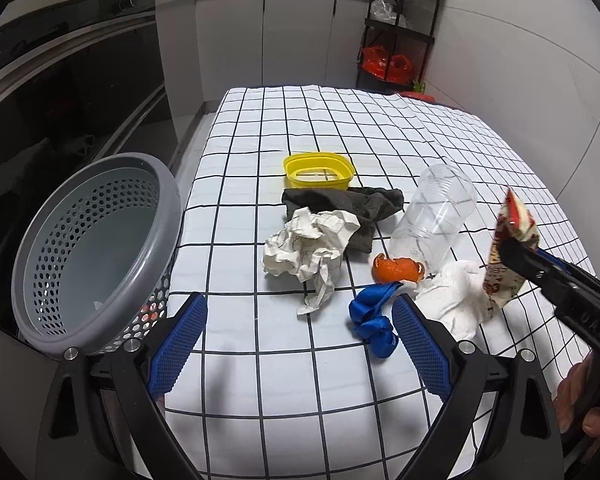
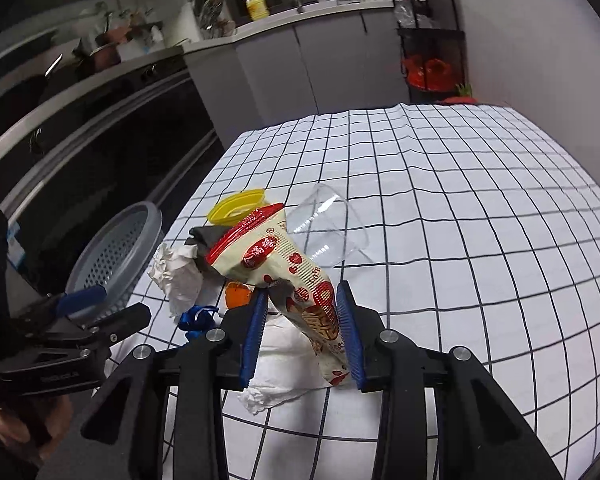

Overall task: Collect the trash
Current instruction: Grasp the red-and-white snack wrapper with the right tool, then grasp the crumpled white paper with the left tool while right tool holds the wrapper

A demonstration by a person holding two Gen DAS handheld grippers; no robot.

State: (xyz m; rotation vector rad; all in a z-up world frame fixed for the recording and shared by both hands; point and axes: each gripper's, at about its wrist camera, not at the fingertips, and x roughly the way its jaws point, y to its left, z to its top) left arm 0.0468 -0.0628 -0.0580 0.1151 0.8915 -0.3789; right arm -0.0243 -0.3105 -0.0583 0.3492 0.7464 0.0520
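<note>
My right gripper (image 2: 303,304) is shut on a red-and-cream snack wrapper (image 2: 284,260) and holds it above the checked table; the wrapper also shows in the left wrist view (image 1: 510,248). My left gripper (image 1: 300,312) is open and empty, low over the table's near edge. Beyond it lie crumpled paper (image 1: 310,246), a blue ribbon (image 1: 374,320), orange peel (image 1: 396,270), a white tissue (image 1: 452,300) and a clear plastic cup (image 1: 436,216) on its side. A grey perforated basket (image 1: 96,256) stands at the table's left edge, tilted toward me.
A yellow lid (image 1: 318,170) and a dark grey cloth (image 1: 364,204) lie behind the paper. The checked tablecloth (image 1: 340,128) stretches back. Dark oven fronts (image 1: 60,92) run along the left; a black shelf rack (image 1: 400,28) stands at the far right.
</note>
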